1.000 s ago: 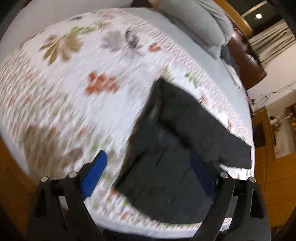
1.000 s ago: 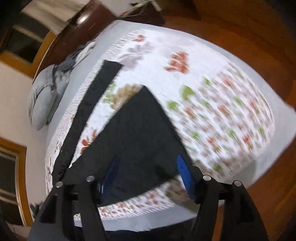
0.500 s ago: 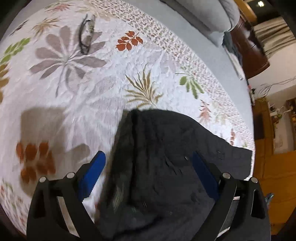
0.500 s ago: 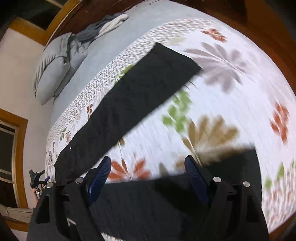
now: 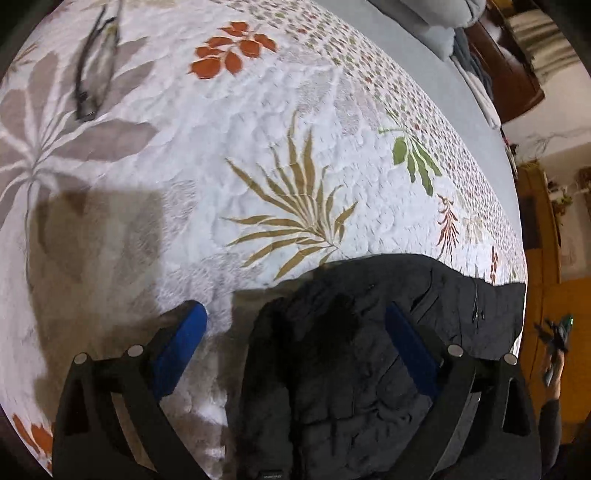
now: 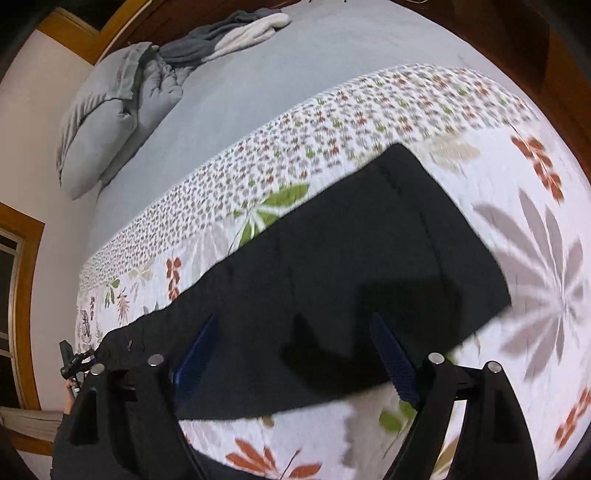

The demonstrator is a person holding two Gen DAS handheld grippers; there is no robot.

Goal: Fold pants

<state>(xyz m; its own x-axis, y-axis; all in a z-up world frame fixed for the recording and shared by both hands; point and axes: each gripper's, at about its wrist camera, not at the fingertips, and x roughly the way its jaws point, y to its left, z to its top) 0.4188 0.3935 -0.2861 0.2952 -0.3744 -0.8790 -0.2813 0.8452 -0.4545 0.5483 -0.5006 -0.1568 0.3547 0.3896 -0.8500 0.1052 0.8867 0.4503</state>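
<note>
Left wrist view: left gripper [image 5: 295, 325] hung low over the bed w/ its blue pads [image 5: 181, 339] spread wide, nothing between them but cloth lying beneath; black pants [image 5: 354, 362] lay crumpled at the near edge of the leaf-print quilt [image 5: 258, 155], filling the lower middle & running off to the right; left pad sat over bare quilt, right pad over the pants, contact unclear; a pair of glasses [image 5: 94, 70] lay far up-left on the quilt, well apart from the pants; grey sheet [image 5: 417, 48] beyond the quilt; other gripper tip showed at the right edge, too small to read.

Right wrist view: right gripper [image 6: 291, 354] also gaped, pads apart, holding nothing; pants [image 6: 354, 266] lay as a long flat black band across the quilt [image 6: 535, 258], hem end up-right, rest running down-left under the gripper; both pads hovered over the dark cloth, touching or not I couldn't tell; grey pillows [image 6: 110, 125] & a bundle of clothes [image 6: 229, 33] sat at the far end of the sheet [image 6: 280, 74].
</note>
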